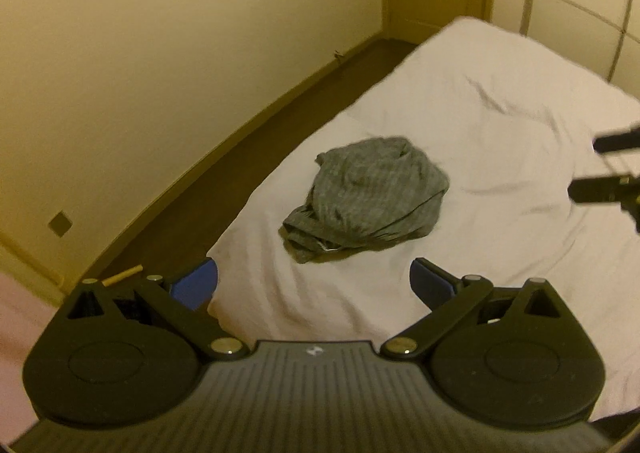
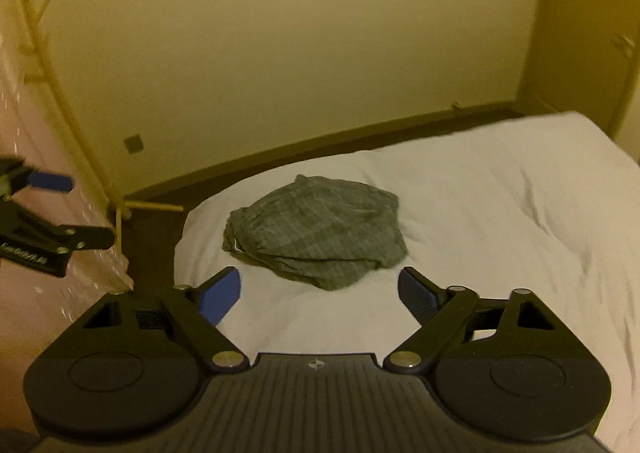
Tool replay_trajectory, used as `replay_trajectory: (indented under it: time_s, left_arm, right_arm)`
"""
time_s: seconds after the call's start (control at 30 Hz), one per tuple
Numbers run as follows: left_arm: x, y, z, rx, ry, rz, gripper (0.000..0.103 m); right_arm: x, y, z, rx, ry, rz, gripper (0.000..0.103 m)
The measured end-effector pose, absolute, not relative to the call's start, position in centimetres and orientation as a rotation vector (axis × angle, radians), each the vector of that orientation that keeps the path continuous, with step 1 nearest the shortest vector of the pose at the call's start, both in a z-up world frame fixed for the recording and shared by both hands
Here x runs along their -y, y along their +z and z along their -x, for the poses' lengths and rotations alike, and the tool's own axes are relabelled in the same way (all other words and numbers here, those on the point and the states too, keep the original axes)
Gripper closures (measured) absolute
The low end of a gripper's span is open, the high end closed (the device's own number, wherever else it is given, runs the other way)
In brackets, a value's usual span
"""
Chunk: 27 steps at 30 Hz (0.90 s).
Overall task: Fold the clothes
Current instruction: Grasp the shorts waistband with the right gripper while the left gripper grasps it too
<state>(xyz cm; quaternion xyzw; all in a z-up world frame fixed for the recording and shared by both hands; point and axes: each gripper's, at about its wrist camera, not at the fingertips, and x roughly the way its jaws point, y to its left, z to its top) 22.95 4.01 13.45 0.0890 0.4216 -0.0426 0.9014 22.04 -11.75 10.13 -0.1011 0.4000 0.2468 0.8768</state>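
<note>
Crumpled grey checked cloth garment lies bunched near the corner of the white-sheeted bed, straight ahead of both the left gripper and right gripper, jaws wide, empty, neither clearly nearer.

Both views are dimly lit and tinted a warm yellow. The wall is evenly lit, without glare. The white bedsheet is marked by soft shadows in its creases. Straight lines are bent by fisheye distortion, and the corners are darkened. Slight blur is seen throughout, with fine detail smeared.
</note>
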Motion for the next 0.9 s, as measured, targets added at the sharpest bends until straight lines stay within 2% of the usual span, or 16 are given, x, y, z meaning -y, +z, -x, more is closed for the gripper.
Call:
replay_trajectory:
  time_s: [0.07,0.13,0.2,0.3,0.47,0.53,0.67,0.7,0.77,0.83,0.87,0.9]
  left_arm:
    - [-5.3,11.8,-24.9,-0.874,-0.127,-0.213,0.009]
    - [-6.7,10.0,-27.2,-0.865,-0.184,-0.231,0.012]
    - [-8.1,8.2,-29.4,-0.856,-0.253,-0.242,0.02]
    - [-9.2,4.8,-32.4,-0.854,-0.352,-0.32,0.026]
    - [-9.1,-1.8,-34.7,-0.808,-0.484,-0.6,0.026]
    - [-8.9,-4.2,-35.2,-0.799,-0.555,-0.646,0.026]
    - [-8.2,-7.2,-36.3,-0.77,-0.649,-0.709,0.026]
    - [-7.9,-7.9,-36.5,-0.762,-0.67,-0.724,0.026]
    - [-7.5,-8.0,-37.2,-0.754,-0.678,-0.726,0.026]
    - [-7.2,-7.9,-37.9,-0.748,-0.684,-0.725,0.024]
    - [-7.1,-7.7,-38.2,-0.748,-0.687,-0.715,0.022]
    - [-6.9,-7.2,-38.4,-0.744,-0.692,-0.7,0.021]
  right_arm:
    - [9.4,8.8,-23.6,-0.849,0.528,0.248,0.032]
    - [6.8,7.1,-25.3,-0.866,0.533,0.28,0.033]
    - [4.3,5.1,-27.0,-0.885,0.542,0.338,0.033]
    - [0.5,1.1,-29.3,-0.92,0.583,0.436,0.035]
    - [-3.7,-6.2,-32.0,-0.951,0.605,0.629,0.036]
    - [-5.2,-8.9,-32.5,-0.95,0.619,0.713,0.031]
    - [-6.9,-12.9,-32.7,-0.927,0.655,0.848,0.03]
    - [-7.0,-13.5,-32.8,-0.919,0.65,0.869,0.034]
    - [-6.3,-13.3,-33.4,-0.919,0.62,0.839,0.051]
    - [-5.1,-12.1,-34.6,-0.954,0.586,0.76,0.09]
    - [-4.4,-11.3,-35.2,-0.977,0.579,0.711,0.095]
    - [-3.6,-10.5,-35.9,-0.998,0.572,0.658,0.096]
